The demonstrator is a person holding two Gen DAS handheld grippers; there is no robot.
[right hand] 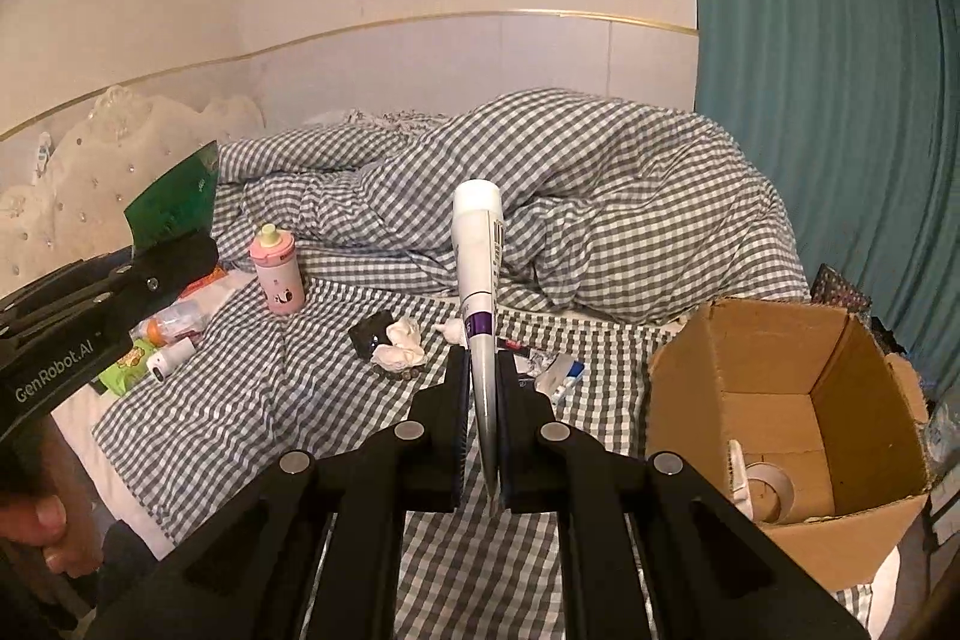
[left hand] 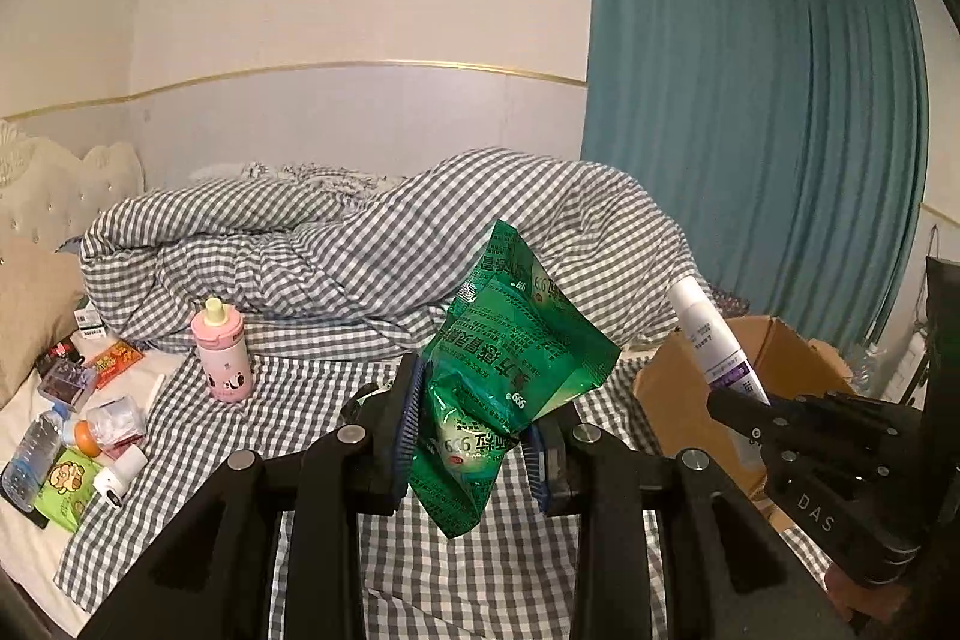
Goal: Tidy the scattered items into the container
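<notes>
The crinkled green foil sachet pack with white Chinese print (left hand: pixel 510 376) sits at the centre of the left wrist view, lifted clear of the bed and pinched low down between the blue-padded fingers of the left gripper (left hand: pixel 474 445), which are clamped on it. In the right wrist view its green corner (right hand: pixel 180 208) pokes up at the left edge.

The white squeeze tube with a purple band and grey crimped end (right hand: pixel 480 304) stands cap-up at the centre of the right wrist view, the right gripper (right hand: pixel 483 430) closed tight on its flat lower end. In the left wrist view the same tube (left hand: pixel 714 334) rises at the right, in front of the box.

The open brown cardboard box (right hand: pixel 840 400) fills the lower right of the right wrist view, with a roll of tape (right hand: pixel 768 490) on its floor.

On the grey-and-white checked sheet (right hand: pixel 270 400), left of centre, stands a pink bottle with a pale yellow cap (right hand: pixel 279 274). Near the middle lie a crumpled white tissue (right hand: pixel 399 340) touching a small black object (right hand: pixel 369 334), and small tubes (right hand: pixel 558 373) just right of the held tube. More packets and a clear plastic bottle (left hand: pixel 33 451) crowd the lower left of the left wrist view. A rumpled checked duvet (left hand: pixel 360 244) lies behind, teal curtains (left hand: pixel 750 130) at the right.
</notes>
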